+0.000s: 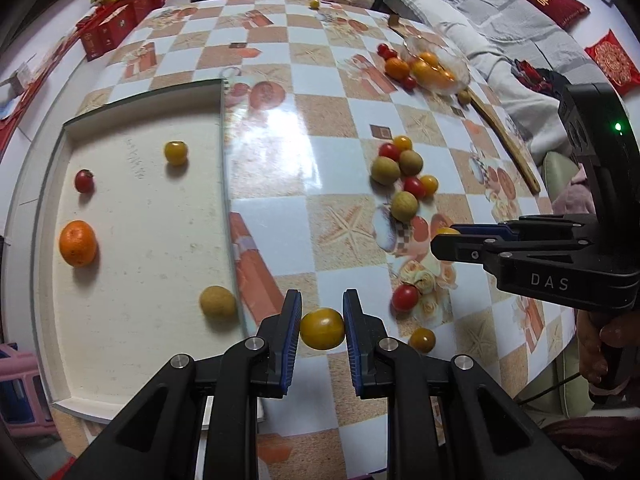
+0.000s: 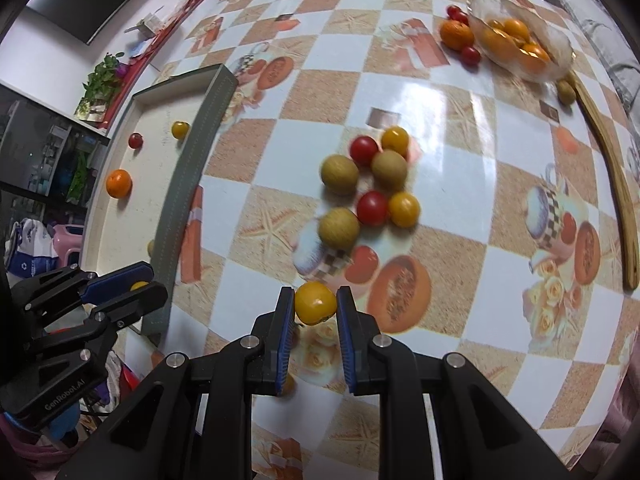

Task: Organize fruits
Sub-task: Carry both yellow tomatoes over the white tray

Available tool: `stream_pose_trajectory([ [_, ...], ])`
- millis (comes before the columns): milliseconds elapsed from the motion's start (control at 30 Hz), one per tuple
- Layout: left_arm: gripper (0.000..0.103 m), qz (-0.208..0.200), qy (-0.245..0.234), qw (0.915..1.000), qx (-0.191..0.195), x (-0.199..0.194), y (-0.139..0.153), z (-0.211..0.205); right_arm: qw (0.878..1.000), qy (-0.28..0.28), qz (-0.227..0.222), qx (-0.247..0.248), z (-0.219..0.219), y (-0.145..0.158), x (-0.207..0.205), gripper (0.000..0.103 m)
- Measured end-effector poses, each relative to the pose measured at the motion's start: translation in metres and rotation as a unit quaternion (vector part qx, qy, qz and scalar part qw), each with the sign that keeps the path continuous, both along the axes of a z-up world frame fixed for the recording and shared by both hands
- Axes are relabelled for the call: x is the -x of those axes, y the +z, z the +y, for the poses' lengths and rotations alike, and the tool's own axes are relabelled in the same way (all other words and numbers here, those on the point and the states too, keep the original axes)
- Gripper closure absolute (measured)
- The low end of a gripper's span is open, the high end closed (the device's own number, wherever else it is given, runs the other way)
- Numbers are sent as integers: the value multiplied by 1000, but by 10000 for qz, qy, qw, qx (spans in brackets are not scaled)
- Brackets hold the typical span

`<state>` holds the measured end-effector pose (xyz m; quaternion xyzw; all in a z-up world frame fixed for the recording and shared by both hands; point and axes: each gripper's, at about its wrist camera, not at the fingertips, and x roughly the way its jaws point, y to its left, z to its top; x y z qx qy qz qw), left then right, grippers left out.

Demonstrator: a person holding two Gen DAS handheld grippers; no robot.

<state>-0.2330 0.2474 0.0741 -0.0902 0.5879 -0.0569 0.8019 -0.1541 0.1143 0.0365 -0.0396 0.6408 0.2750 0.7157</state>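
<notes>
A checkered bench (image 1: 320, 184) fills both views, with a shallow tray (image 1: 140, 220) at the left holding four fruits. Loose fruits (image 2: 368, 188) cluster mid-frame. The left hand-held gripper (image 1: 322, 328) pinches a yellow tomato (image 1: 322, 328) just right of the tray, nearer it. The right hand-held gripper (image 2: 316, 304) pinches another yellow tomato (image 2: 315, 303).

A counter (image 2: 460, 128) in a glossy checkered cloth is carrying a shallow tray (image 2: 188, 168), a glass bowl (image 2: 560, 44) of oranges and a wooden spatula (image 2: 616, 184). A loose cluster of red and yellow cherry tomatoes and brownish longans (image 2: 370, 184) is lying on the cloth between tray and spatula.
</notes>
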Motion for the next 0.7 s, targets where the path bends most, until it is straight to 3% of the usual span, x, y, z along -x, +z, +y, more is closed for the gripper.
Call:
stream_pose_trajectory([
  [700,80,-46,1214,9918,-392,17,-3,100,9960,863,-147,-158,105,18,-9,80],
])
